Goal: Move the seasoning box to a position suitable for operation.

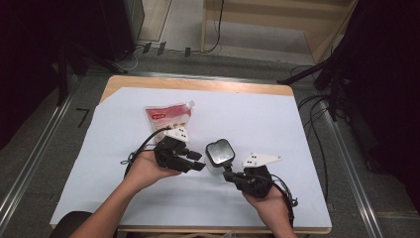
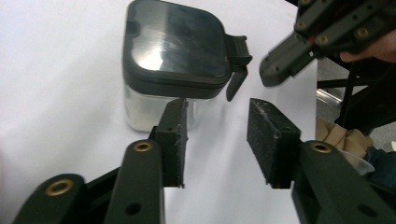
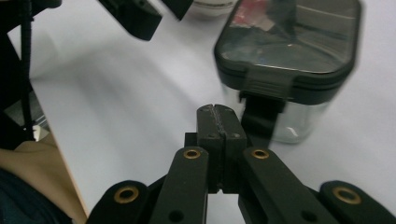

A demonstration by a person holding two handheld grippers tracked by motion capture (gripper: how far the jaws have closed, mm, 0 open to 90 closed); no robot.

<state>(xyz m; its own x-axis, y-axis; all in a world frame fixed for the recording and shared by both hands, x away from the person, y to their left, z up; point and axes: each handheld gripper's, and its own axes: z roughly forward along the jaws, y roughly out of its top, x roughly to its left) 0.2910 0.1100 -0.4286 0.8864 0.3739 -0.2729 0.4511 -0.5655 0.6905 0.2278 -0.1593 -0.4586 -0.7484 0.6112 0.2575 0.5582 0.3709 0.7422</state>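
A: The canister (image 1: 219,155), from the high view, stands on the white surface (image 1: 277,124) between the two tools: just ahead of the right tool (image 1: 229,174) and beside the left tool (image 1: 198,161). A red-and-white pouch (image 1: 167,115) lies beyond the left tool.

B: And from the left gripper view?

A: The left tool (image 2: 219,140) is released, its pads spread wide, with the canister (image 2: 175,60) just ahead of its one pad. Clear body, dark smoky lid, and a latch (image 2: 237,60) hanging on the side nearest the right tool (image 2: 275,70).

B: The right gripper view?

A: The right tool (image 3: 218,122) is clenched on nothing, its tips right at the latch (image 3: 264,86) of the canister (image 3: 287,60).

B: So the latch is the job?

A: I'd judge so. Best to steady the body with the left tool first, closing squarely on the clear wall, then lift the latch with the shut tips from below, gently, so the canister doesn't tip.
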